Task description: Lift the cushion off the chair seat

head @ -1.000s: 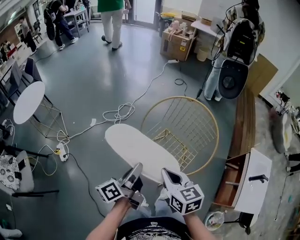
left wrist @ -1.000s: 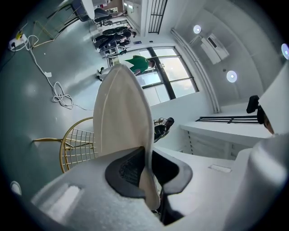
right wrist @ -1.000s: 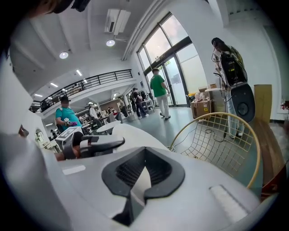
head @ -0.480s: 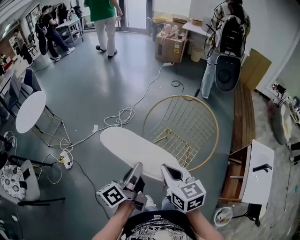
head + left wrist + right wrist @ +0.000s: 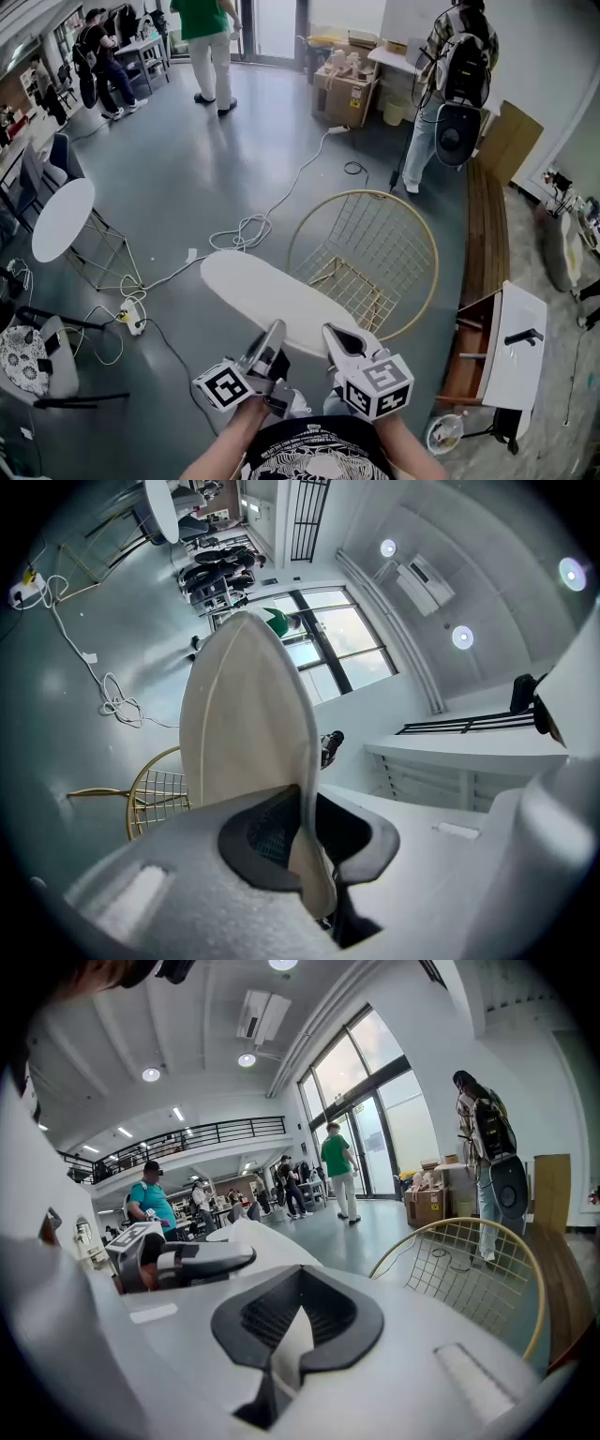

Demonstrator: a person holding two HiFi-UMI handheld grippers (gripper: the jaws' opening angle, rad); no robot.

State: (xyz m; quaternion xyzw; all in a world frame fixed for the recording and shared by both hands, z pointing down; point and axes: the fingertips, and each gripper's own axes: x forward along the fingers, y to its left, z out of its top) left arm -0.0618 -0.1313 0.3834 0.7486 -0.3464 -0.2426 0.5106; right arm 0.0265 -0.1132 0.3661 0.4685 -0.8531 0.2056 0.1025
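Grey floor [image 5: 187, 159] spreads below us, with cables [image 5: 246, 225] trailing across it. Both our tongs are clamped on the near edge of the cushion [image 5: 267, 298]: the left gripper [image 5: 274, 333] and the right gripper [image 5: 336, 337] each pinch its fabric between their jaws. It juts out flat just left of the chair [image 5: 375, 248], whose wire seat lies bare, so we judge the lift nearly done. To finish well, we should keep both grips firm and raise them together, level, lest the far end sag onto the rim. We count one cushion, one chair, two grippers.
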